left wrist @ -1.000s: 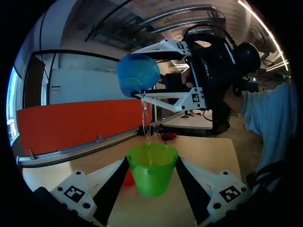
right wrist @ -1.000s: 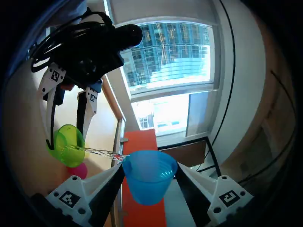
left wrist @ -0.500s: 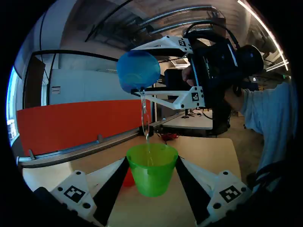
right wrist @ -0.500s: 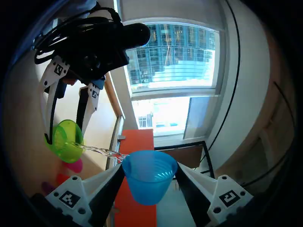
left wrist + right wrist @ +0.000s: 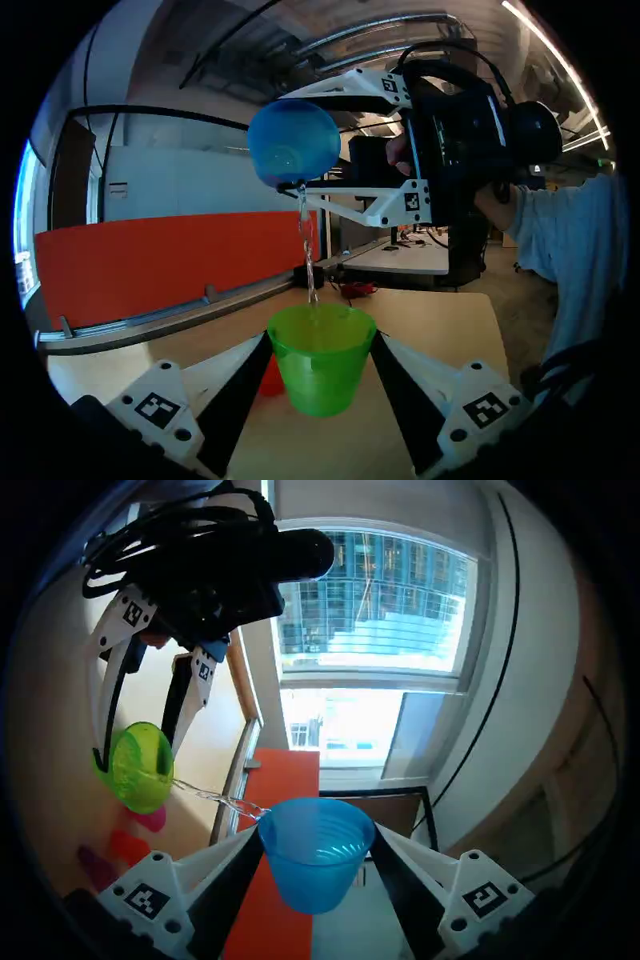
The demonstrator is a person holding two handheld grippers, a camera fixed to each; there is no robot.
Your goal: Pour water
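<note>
In the left gripper view, the left tool (image 5: 320, 340) pinches the green cup (image 5: 321, 376) upright over the tabletop (image 5: 448, 320). Its mouth sits under the tipped blue cup (image 5: 293, 144), so the thin water stream (image 5: 307, 248) lands inside. In the right gripper view, the right tool (image 5: 316, 844) clamps that blue cup on both sides, tilted so water spills from its rim toward the green one.

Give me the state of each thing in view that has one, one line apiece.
blue cup, tipped over, water running off its rim
green cup, upright below the blue cup; fill level cannot be told
water stream, thin, falling from the blue cup into the green cup
right gripper, shut on the blue cup
left gripper, shut on the green cup
</note>
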